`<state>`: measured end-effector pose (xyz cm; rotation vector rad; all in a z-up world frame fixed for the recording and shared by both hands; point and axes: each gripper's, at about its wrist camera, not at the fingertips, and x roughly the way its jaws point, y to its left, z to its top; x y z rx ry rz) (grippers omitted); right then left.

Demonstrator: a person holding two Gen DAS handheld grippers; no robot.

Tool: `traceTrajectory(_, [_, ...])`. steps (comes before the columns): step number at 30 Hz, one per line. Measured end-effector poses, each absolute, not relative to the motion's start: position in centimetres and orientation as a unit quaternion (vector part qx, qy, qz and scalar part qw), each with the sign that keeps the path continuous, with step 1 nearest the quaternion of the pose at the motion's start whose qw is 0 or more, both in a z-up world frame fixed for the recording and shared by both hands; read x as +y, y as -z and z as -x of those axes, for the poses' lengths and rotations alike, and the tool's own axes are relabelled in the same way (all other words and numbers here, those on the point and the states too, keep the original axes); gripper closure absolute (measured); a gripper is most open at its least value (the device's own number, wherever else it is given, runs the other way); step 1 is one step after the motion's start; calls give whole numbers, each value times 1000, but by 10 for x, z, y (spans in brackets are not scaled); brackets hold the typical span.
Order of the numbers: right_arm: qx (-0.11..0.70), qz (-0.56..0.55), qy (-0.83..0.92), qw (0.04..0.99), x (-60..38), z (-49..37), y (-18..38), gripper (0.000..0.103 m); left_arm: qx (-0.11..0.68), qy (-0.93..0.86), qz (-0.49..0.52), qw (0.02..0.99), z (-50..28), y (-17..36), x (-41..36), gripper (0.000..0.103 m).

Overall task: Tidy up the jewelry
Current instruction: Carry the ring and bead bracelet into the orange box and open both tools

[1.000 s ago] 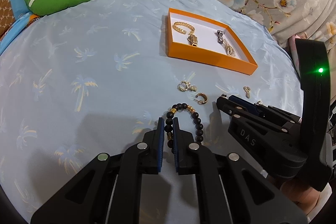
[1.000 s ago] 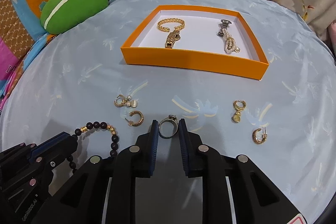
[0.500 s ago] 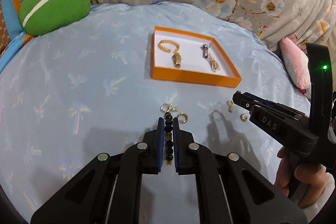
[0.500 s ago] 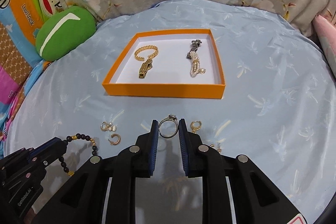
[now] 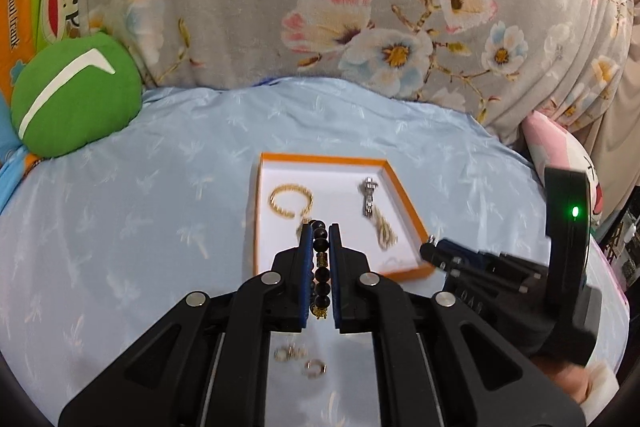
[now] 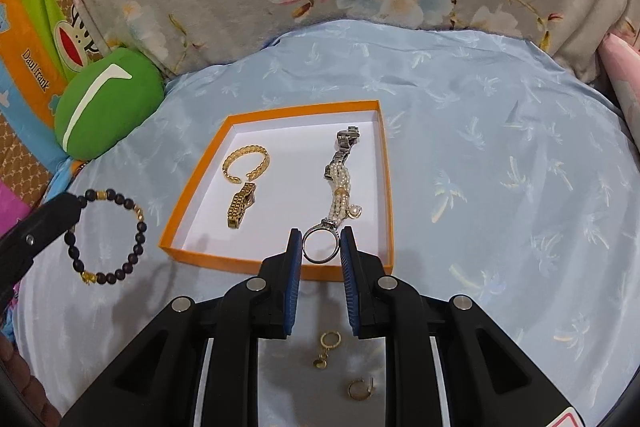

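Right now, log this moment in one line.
left claw: shut on bead bracelet | right claw: shut on ring | orange box: two bracelets inside

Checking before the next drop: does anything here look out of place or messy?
Nothing is damaged or spilled. Four earrings lie loose on the blue sheet outside the orange box: two hoops below the left tongs, two more below the right tongs. The beaded bracelet and ring are held.
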<state>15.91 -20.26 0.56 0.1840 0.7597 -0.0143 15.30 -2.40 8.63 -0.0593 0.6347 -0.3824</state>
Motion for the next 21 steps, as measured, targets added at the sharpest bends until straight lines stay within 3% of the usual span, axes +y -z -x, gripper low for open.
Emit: traceTrajectory(21, [404,-95,8,910,-202,-193,33,84,373,173,44,910,-209,-16,-52,95])
